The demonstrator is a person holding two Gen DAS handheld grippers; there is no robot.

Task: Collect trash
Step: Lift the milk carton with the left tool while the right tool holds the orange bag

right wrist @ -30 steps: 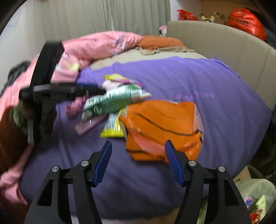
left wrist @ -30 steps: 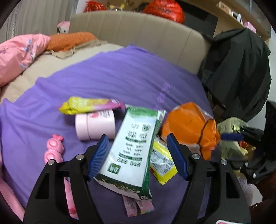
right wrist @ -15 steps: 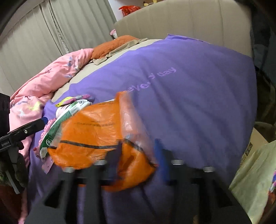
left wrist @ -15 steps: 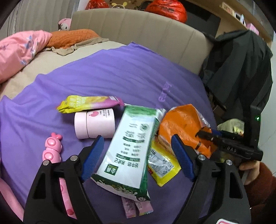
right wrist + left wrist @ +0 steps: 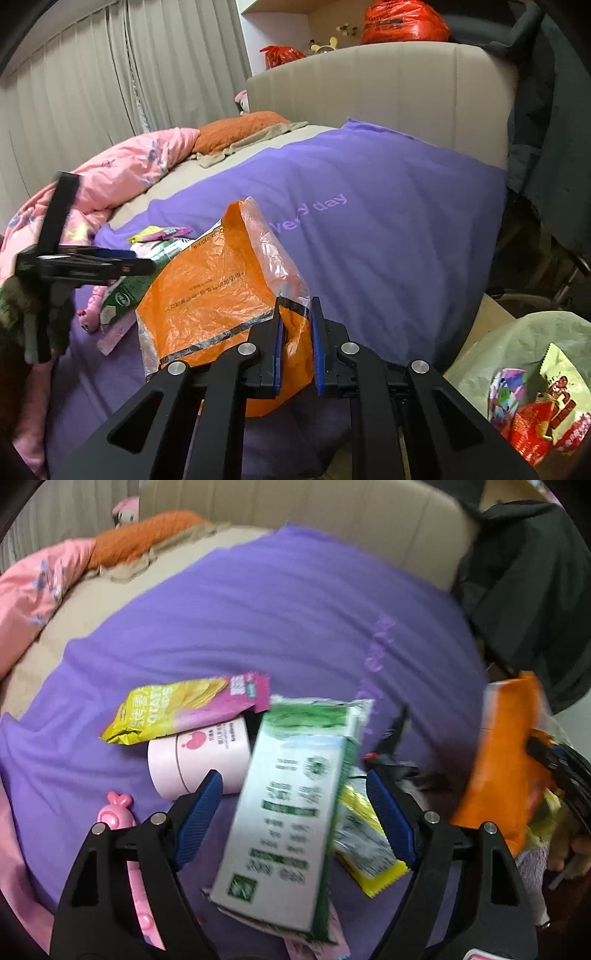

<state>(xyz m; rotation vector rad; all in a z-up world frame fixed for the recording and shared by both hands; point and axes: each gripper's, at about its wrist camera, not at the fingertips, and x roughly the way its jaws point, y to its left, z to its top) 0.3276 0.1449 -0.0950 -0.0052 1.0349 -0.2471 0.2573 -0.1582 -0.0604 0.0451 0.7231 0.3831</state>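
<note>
My right gripper [image 5: 296,328] is shut on an orange plastic bag [image 5: 218,291] and holds it lifted off the purple blanket [image 5: 388,229]; the bag also shows at the right of the left wrist view [image 5: 506,760]. My left gripper [image 5: 295,816] is open over a green and white snack packet [image 5: 291,834]. A yellow wrapper [image 5: 365,845] lies under the packet's right side. A yellow and pink chip bag [image 5: 184,709] and a pink jar [image 5: 199,757] lie just beyond. The left gripper shows at the left of the right wrist view [image 5: 122,264].
A pale green trash bag [image 5: 524,373] holding wrappers stands on the floor right of the bed. A pink toy [image 5: 118,812] lies at the blanket's left. A pink quilt [image 5: 122,173] and orange pillow [image 5: 240,129] lie at the back, a dark coat [image 5: 524,590] at right.
My right gripper has closed on the orange bag and lifted it off the blanket toward the bed's right edge. My left gripper has moved closer over the green packet, still open.
</note>
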